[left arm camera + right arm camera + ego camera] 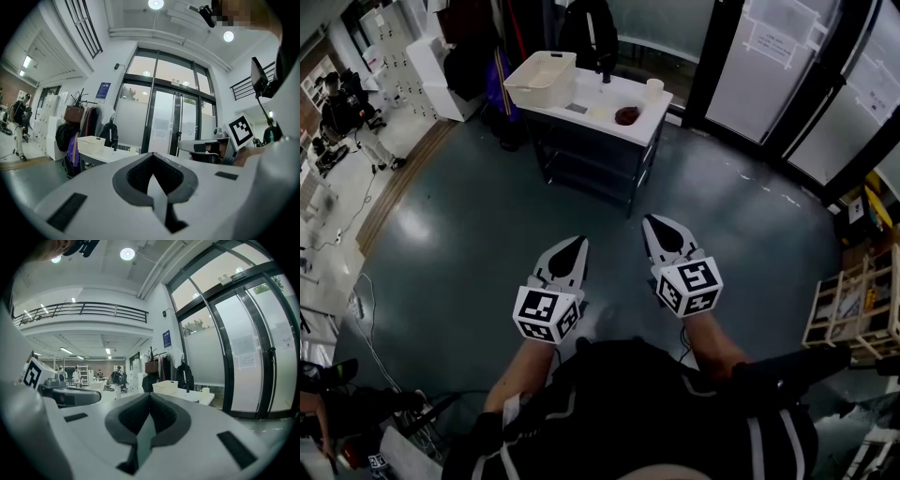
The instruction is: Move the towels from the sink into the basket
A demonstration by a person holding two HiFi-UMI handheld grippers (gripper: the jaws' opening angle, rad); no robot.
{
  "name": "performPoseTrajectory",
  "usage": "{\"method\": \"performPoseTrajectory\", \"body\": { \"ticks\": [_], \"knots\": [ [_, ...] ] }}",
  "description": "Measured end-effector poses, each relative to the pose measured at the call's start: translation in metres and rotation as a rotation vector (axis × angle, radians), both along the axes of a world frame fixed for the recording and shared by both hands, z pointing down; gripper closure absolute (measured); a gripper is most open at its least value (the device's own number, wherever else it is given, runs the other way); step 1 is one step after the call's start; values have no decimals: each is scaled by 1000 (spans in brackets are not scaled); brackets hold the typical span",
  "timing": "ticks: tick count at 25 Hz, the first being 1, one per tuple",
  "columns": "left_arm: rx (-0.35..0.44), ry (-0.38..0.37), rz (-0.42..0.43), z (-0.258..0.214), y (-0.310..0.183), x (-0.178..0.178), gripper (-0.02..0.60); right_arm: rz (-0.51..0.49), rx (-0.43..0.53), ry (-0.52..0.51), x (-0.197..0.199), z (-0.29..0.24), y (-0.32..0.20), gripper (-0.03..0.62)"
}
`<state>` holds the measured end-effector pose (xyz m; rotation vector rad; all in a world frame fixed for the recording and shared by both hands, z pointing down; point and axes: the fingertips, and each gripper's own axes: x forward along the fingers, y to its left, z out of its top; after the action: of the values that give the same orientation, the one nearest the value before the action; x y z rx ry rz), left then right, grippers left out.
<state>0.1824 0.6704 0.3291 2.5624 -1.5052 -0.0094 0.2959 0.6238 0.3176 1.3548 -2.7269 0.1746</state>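
Nothing here carries print that can be read: the cube on each tool bears only black-and-white square markers, the blue sign [103,90] on the wall beside the glass doors [773,56] is too small to make out, and so are the sheets of paper [780,36] stuck to the glass. The white counter [652,114] stands at the far side of the grey floor [469,244], well apart from the person. On its left end sits the basket [541,79], a cream plastic tub with an open top; the part of its inside that shows is bare pale plastic. The towel [627,115], a small reddish-brown lump, lies toward the right end of the counter, in what looks like the shallow sink [602,110], apart from the basket and just this side of a pale cup [653,89]; what the cup holds cannot be seen. A dark tap [606,75] rises behind the sink. At the right edge a wooden rack [853,309] holds some flat items too blurred to name. The left tool [577,242] and the right tool [654,221] are held side by side low in front of the person, both pointing toward the counter. In each gripper view the two jaws are pressed together tip to tip, pinching nothing, with the counter and basket small in the distance beyond them.
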Motion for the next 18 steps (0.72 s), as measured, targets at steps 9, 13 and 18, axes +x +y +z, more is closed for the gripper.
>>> {"method": "performPoseTrajectory", "body": {
  "ticks": [9, 13, 18],
  "knots": [
    [13, 16, 22, 6, 0, -48, 580, 28, 38, 34, -42, 0, -2, 591],
    [25, 21, 34, 5, -4, -62, 580, 47, 31, 35, -49, -2, -10, 591],
    [39, 33, 32, 3, -21, -72, 580, 50, 34, 19, -54, -7, -29, 591]
  ]
}}
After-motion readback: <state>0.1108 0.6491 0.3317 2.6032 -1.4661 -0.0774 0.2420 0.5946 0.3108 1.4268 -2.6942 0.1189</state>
